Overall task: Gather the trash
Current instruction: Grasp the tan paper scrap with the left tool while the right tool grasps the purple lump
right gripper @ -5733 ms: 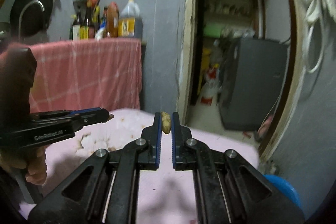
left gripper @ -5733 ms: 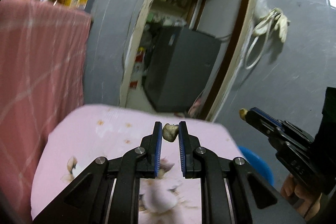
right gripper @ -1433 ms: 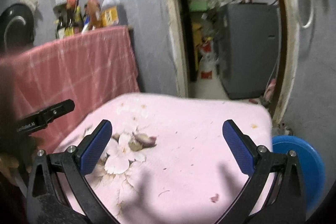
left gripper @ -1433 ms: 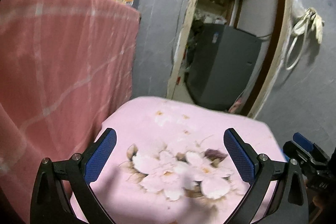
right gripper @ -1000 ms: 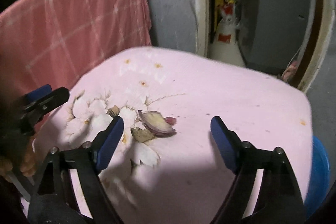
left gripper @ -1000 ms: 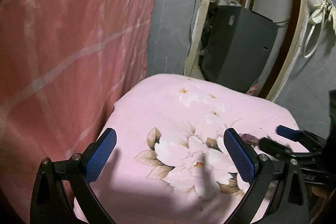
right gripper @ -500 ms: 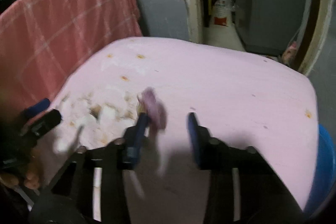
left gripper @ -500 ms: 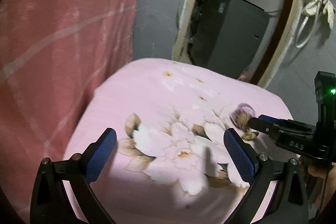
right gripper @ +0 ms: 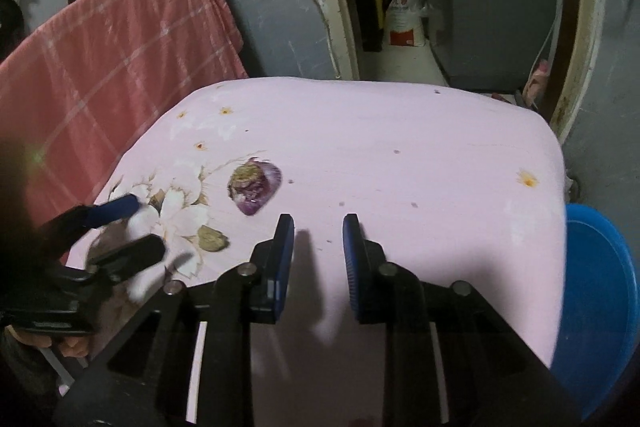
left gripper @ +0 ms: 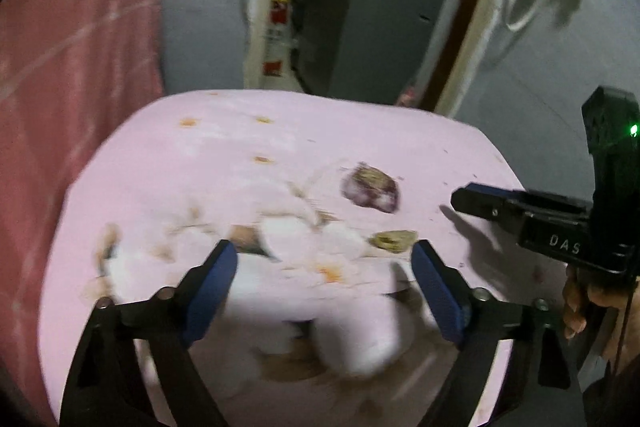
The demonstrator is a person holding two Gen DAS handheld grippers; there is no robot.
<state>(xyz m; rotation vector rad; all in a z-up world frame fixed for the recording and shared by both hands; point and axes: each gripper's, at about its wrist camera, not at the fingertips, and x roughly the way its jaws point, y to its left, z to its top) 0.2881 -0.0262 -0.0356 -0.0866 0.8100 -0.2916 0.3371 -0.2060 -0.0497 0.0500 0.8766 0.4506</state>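
A purple onion peel [right gripper: 254, 186] lies on the pink flowered table [right gripper: 400, 131]; it also shows in the left wrist view [left gripper: 370, 188]. A small brown scrap [right gripper: 211, 239] lies near it, and shows in the left wrist view [left gripper: 393, 240] just ahead of my left gripper's right finger. My left gripper [left gripper: 324, 273] is open and empty, low over the flower print. My right gripper [right gripper: 318, 255] is open with a narrow gap and empty, to the right of the peel.
A blue bin [right gripper: 596, 299] stands at the table's right edge. A pink checked cloth [right gripper: 100, 59] hangs on the left, with bottles above it. A doorway with a grey cabinet [left gripper: 368, 23] lies beyond the table.
Both grippers let go of their scraps and came back over the table. My right gripper's jaws have narrowed. My left gripper has moved toward the brown scrap.
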